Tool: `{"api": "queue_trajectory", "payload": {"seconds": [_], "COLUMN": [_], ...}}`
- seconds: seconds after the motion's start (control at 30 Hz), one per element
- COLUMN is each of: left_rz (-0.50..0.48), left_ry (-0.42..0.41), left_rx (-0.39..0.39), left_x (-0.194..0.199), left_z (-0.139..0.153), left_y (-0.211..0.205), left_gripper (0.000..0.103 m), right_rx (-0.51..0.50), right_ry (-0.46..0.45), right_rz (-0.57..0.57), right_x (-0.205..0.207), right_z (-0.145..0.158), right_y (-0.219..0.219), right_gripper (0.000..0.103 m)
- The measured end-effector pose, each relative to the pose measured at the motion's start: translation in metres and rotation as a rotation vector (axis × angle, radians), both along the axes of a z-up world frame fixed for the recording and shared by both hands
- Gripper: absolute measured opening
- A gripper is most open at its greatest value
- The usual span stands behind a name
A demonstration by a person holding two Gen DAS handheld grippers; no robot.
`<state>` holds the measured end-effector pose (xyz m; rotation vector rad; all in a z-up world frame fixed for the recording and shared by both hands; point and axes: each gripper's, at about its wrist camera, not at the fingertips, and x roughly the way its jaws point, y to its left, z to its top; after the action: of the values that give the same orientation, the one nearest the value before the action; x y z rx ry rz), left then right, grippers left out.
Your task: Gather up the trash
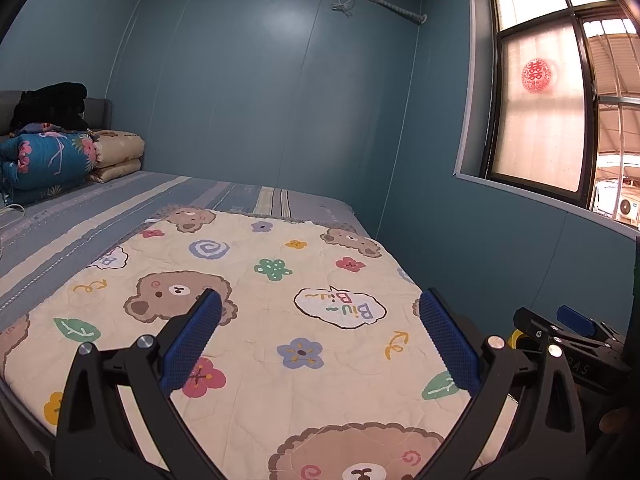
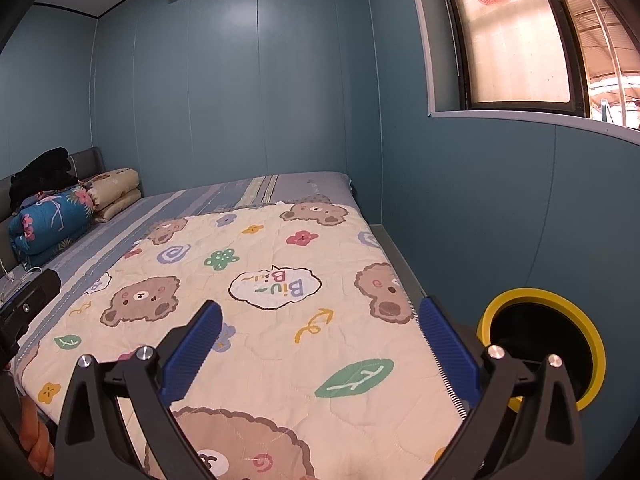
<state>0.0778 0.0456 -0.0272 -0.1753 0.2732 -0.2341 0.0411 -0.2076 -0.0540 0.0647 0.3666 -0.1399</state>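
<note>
Both grippers poised over the bear quilt (image 2: 280, 280)

Left gripper (image 1: 320, 336) and right gripper (image 2: 320, 340) hang released, empty; no trash shows on the quilt, while the yellow-rimmed bin (image 2: 540, 344) stands beside its right edge, ready for drops

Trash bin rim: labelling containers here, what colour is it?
Yellow, around a black inside; the trash bin shows best in the right wrist view.

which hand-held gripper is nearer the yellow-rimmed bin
Right. The right hand-held gripper hangs beside the yellow-rimmed bin; the left hand-held gripper sits farther left over the bear quilt.
</note>
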Motion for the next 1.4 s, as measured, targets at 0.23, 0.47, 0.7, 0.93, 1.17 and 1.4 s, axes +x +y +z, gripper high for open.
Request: {"api": "queue_trajectory", "payload": {"seconds": [0.23,0.47,0.7,0.93,1.17,1.4], "left_rz": [0.005,0.003,-0.002,-0.006,-0.014,-0.022], "left_ry": [0.011,0.016,0.021,0.021,0.03,0.034], "left_rx": [0.002,0.01,0.016,0.022,0.025,0.027], "left_x": [0.001,0.002,0.004,0.004,0.007,0.008], "left_z": [-0.003,-0.005,-0.007,-0.008,-0.01,-0.012], "left_y": [-0.002,-0.006,-0.007,-0.008,-0.009,-0.01], "left_gripper": [0.095,0.095,0.095,0.095,0.095,0.095], "right_rx": [0.003,0.014,0.013,0.019,0.026,0.028], "right_ry": [0.007,0.015,0.016,0.024,0.032,0.034], "right_rz": [0.0,-0.005,-0.006,-0.014,-0.017,-0.02], "right_x": [0.001,0.003,0.003,0.005,0.008,0.009], "right_z": [-0.002,-0.005,-0.006,-0.007,-0.009,-0.01], "right_y": [0.0,-0.003,-0.004,-0.004,-0.005,-0.005], "right_gripper": [0.095,0.095,0.095,0.095,0.095,0.095]}}
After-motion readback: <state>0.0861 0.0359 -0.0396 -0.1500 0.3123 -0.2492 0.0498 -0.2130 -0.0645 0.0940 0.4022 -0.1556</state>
